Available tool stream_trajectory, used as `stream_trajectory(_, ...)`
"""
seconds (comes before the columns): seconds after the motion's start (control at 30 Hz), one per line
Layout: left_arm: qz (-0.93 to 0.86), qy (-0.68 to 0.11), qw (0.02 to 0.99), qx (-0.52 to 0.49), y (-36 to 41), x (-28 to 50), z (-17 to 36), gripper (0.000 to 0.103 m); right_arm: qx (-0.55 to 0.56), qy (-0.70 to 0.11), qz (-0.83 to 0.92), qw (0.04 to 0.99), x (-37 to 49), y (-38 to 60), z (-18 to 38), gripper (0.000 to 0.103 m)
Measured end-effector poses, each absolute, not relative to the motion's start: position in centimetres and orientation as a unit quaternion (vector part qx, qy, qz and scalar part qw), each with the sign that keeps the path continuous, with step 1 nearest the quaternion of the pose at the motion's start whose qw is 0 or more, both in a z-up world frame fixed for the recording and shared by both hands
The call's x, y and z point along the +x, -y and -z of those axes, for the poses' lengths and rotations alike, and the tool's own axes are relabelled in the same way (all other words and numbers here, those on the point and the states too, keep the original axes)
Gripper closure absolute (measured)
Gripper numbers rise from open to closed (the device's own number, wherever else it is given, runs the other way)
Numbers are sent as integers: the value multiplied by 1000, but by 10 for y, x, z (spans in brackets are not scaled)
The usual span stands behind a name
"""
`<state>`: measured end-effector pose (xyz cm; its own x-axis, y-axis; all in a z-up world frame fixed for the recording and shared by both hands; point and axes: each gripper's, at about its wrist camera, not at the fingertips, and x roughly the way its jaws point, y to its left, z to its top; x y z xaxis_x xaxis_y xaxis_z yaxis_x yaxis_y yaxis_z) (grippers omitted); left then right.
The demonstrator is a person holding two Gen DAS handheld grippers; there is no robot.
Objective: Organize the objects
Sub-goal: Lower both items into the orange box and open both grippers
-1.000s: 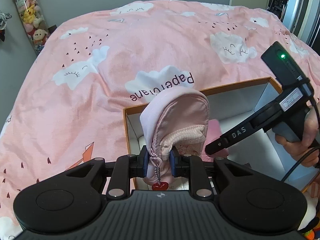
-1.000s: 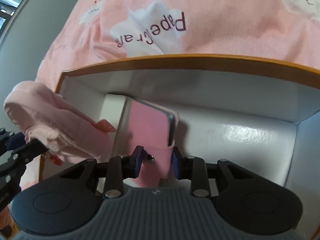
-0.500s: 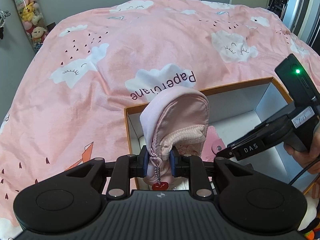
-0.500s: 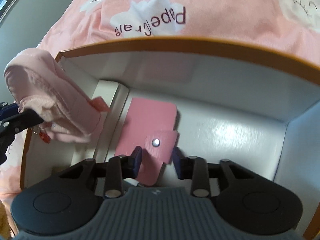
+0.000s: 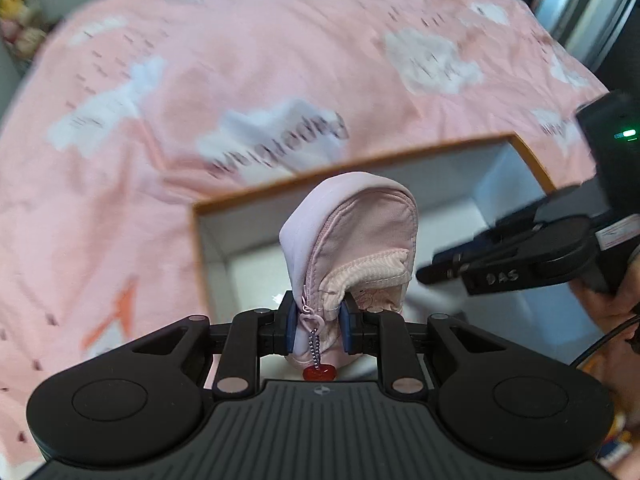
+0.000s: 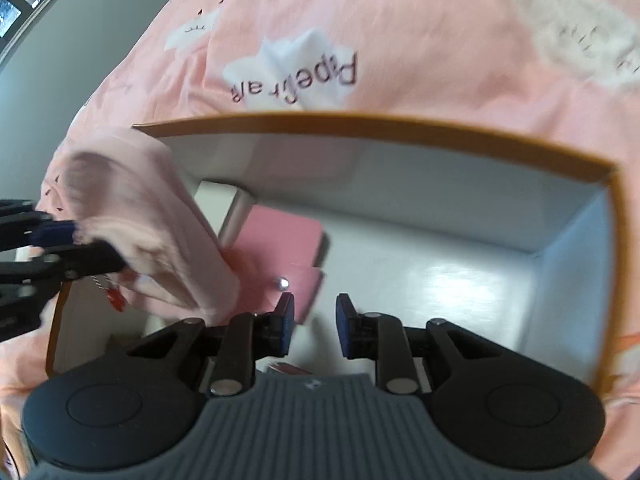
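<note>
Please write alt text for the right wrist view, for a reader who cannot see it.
The right gripper hangs empty, jaws apart, above a pink card wallet lying in a white box with an orange rim. At left, the left gripper holds a small pink pouch over the box's corner.

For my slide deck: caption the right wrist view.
Open right gripper above flat pink snap wallet lying in white orange-rimmed cardboard box; left gripper holds pale pink zip pouch.
</note>
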<state>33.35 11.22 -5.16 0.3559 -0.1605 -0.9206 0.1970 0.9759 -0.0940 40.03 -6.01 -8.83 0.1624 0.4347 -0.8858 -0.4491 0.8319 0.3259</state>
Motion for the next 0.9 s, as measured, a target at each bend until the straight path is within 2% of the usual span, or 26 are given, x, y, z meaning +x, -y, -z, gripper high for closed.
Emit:
stream_trajectory(0.13,130,-601,789,-3,-104,349,73,79,-19,-569,-282,772,393,71,79,78)
stream_trajectory(0.27,120,-607,785,-35,-107,362,83,77,-6,-568,-286,772,392,76,82,78)
stream_trajectory(0.33,109,-604,788,-37,-109,367,84,73,3,-567,-288,772,392,75,83,78)
stream_trajectory(0.5,101,-592,799,-3,-104,369,93,68,19,-569,-295,767,394,69,89,77)
stream_trajectory(0.63,85,-549,829,54,-96,358,88,62,35,-571,-297,765,394,68,91,71)
stream_trajectory(0.7,92,-540,834,67,-94,352,83,62,41,-570,-299,764,394,68,91,71)
stream_trajectory(0.77,94,-540,834,68,-93,347,81,69,49,-570,-299,764,395,67,92,71)
stream_trajectory(0.9,88,-539,834,72,-93,343,87,74,59,-571,-302,762,397,62,97,82)
